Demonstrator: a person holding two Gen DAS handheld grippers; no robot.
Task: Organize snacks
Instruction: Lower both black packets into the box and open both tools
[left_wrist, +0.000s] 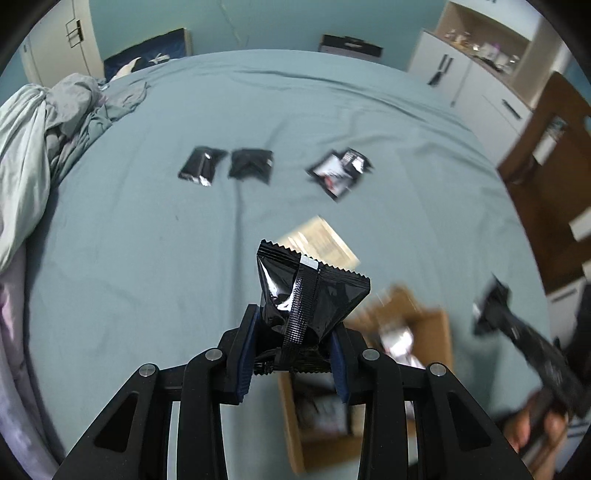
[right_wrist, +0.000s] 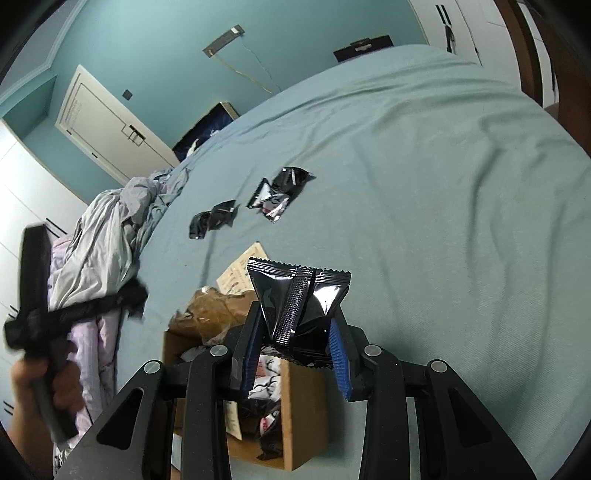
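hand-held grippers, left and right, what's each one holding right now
Left hand-held gripper: closed on a glossy black foil snack packet.
Right hand-held gripper: closed on another glossy black foil snack packet.

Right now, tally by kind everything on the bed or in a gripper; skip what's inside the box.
Held snack packets: 2
Loose snack packets: 3
Cardboard box: 1
Paper leaflet: 1
Total: 7

Teal bed (left_wrist: 147, 258): snack packets (left_wrist: 251, 164), cardboard box (left_wrist: 436, 332), blanket (left_wrist: 44, 129).
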